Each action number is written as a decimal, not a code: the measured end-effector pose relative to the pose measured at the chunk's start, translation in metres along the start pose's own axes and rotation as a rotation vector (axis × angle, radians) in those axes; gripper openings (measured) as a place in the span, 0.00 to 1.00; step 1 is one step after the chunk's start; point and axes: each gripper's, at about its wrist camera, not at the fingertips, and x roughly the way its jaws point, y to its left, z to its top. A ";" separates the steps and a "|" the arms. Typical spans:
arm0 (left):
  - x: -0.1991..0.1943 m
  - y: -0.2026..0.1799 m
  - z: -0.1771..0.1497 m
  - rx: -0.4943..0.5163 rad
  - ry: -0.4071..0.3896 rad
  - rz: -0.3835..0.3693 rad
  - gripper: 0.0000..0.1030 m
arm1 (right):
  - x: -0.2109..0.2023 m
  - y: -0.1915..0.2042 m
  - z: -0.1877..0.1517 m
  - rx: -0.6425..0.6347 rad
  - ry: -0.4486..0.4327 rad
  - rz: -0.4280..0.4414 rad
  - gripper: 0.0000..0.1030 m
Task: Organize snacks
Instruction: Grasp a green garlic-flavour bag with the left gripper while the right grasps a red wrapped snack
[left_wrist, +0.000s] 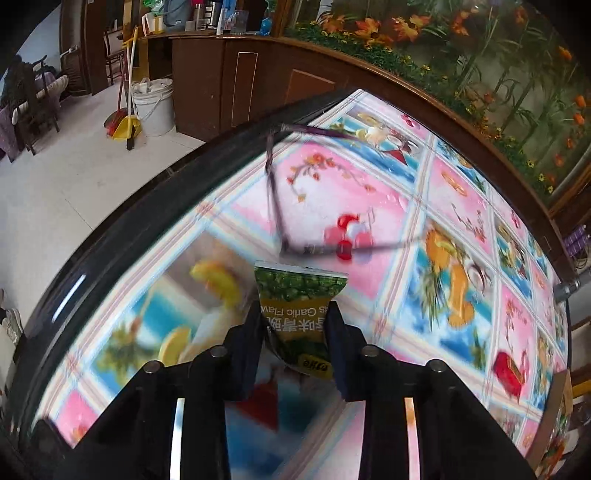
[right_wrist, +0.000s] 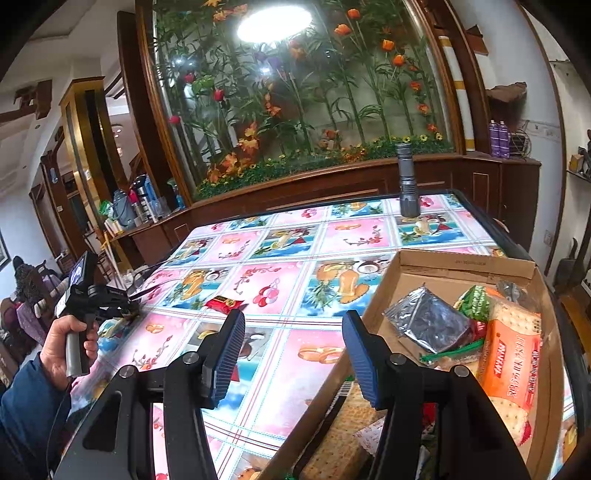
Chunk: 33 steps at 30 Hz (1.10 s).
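Green garlic pea packet (left_wrist: 301, 295) sits pinched in the left gripper (left_wrist: 295, 325); right gripper (right_wrist: 293, 354) gapes empty beside the half-filled cardboard box (right_wrist: 465, 263); a red packet (right_wrist: 225, 303) waits ahead.

Cardboard box (right_wrist: 467, 263) of snacks — table's (right_wrist: 295, 236) right edge.

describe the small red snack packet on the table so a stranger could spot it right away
Find the table with the pink and blue fruit-print cloth. Left of the cardboard box of snacks, the red packet lies flat by itself on the cloth. It is the only loose red wrapper outside the box.
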 end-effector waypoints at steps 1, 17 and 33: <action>-0.006 0.000 -0.011 0.009 0.000 -0.008 0.30 | 0.001 0.001 0.000 0.000 0.003 0.012 0.58; -0.034 -0.055 -0.084 0.328 -0.055 -0.076 0.30 | 0.170 0.082 0.033 0.012 0.381 0.222 0.58; -0.031 -0.060 -0.082 0.361 -0.048 -0.084 0.30 | 0.219 0.123 0.004 -0.252 0.462 -0.062 0.22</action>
